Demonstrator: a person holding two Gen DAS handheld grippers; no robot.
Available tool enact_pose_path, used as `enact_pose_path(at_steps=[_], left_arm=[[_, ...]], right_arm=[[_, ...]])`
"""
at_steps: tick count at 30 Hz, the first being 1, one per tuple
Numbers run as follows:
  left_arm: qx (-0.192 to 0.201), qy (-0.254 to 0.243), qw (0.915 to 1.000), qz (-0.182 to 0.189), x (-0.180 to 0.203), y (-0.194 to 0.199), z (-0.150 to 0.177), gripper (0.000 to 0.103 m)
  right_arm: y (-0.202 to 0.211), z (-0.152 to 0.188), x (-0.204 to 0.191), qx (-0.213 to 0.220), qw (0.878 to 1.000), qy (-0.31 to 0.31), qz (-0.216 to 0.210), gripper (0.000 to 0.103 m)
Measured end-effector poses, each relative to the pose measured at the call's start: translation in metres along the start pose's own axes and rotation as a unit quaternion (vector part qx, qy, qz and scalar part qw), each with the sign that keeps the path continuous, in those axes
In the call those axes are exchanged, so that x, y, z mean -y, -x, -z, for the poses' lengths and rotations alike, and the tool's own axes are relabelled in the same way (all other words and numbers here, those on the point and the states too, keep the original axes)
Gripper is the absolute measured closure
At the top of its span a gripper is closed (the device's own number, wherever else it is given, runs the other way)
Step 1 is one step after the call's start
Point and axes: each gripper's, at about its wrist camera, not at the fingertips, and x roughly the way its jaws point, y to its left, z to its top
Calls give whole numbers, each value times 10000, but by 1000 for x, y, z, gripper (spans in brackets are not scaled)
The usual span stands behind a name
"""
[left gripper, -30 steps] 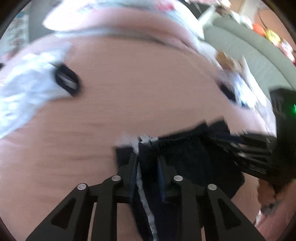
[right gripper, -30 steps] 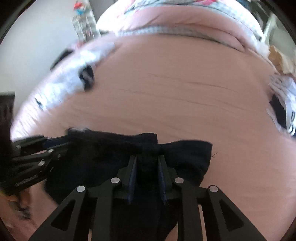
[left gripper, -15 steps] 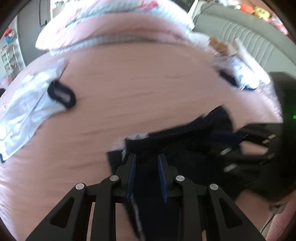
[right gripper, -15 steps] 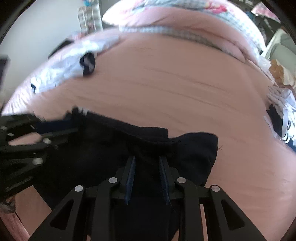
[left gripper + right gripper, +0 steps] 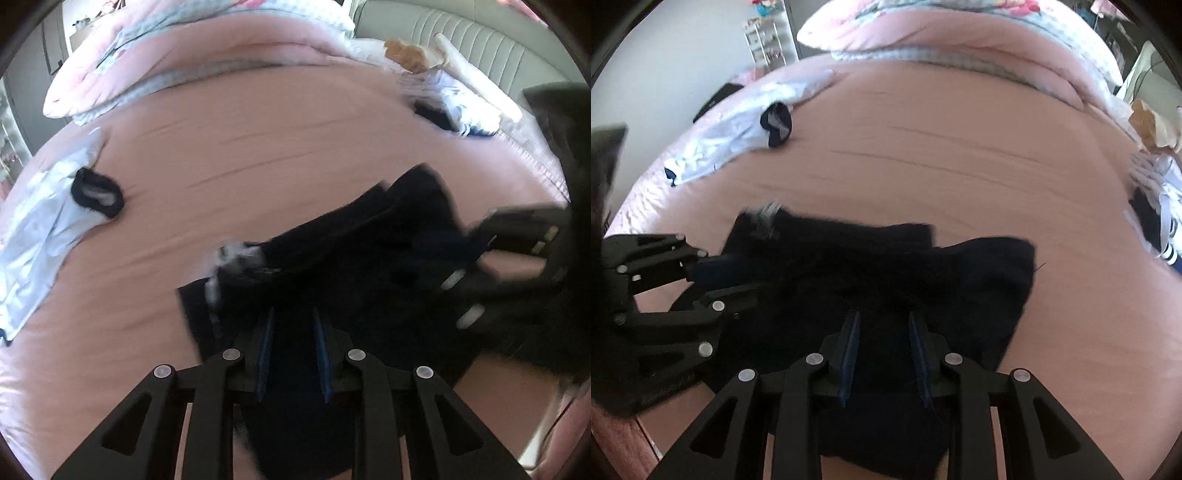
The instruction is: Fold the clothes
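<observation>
Pink bed (image 5: 960, 147), dark garment (image 5: 886, 266) btwn both grippers' fingers

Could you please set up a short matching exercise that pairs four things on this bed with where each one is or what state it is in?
Things:
1. dark garment
2. white garment
3. rolled dark sock
4. pink quilt

Places or states:
A. heaped along the far edge of the bed
B. lying on the white garment's edge
C. held by both claws, left claw and right claw
D. spread flat at the bed's left side

Pairs: 1-C, 2-D, 3-B, 4-A
</observation>
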Motion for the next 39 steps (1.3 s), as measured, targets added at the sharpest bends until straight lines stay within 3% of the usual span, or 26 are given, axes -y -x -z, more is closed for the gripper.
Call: enact_pose_path(at_steps=[3,6,9,13,18,22,25,28,30,32,34,37,39], left_arm=[[246,645,9973,-263,-25,24,-4,84],[513,964,9931,431,-29,39,-4,84],[267,690,9938,835,-5,29,2,84],[-185,167,9987,445,8,13,12,84],[224,726,9954,589,-14,37,19,84],[154,788,9932,840,-11,35,24,84],[-78,406,9970,653,5,28,29,84],[-220,183,9991,306,-3,36,38,83],[-239,402,9988,152,-21,41,44,79],[-157,1051,9929,542,-46,46,51,65],[-147,1458,9847,947,-54,38,53,58],[-238,1758,9770,1179,-57,23,56,56],[-196,1767,9764,1226,-55,20,54,52]], right_arm=[[20,-1,22,121,9990,-335,279,77],[28,8,22,126,9988,-323,340,76],[35,16,22,132,9986,-312,401,76],[45,28,21,139,9983,-296,482,77],[54,37,25,100,9979,-321,552,72],[58,38,35,15,9976,-391,572,65],[61,40,41,-48,9973,-443,587,65],[64,41,48,-112,9969,-496,602,57],[66,42,53,-155,9966,-531,612,57],[68,42,58,-197,9963,-565,622,54],[70,43,62,-241,9958,-623,618,54],[60,50,81,-351,9869,-1561,216,52],[55,62,93,-315,9780,-2060,50,45]])
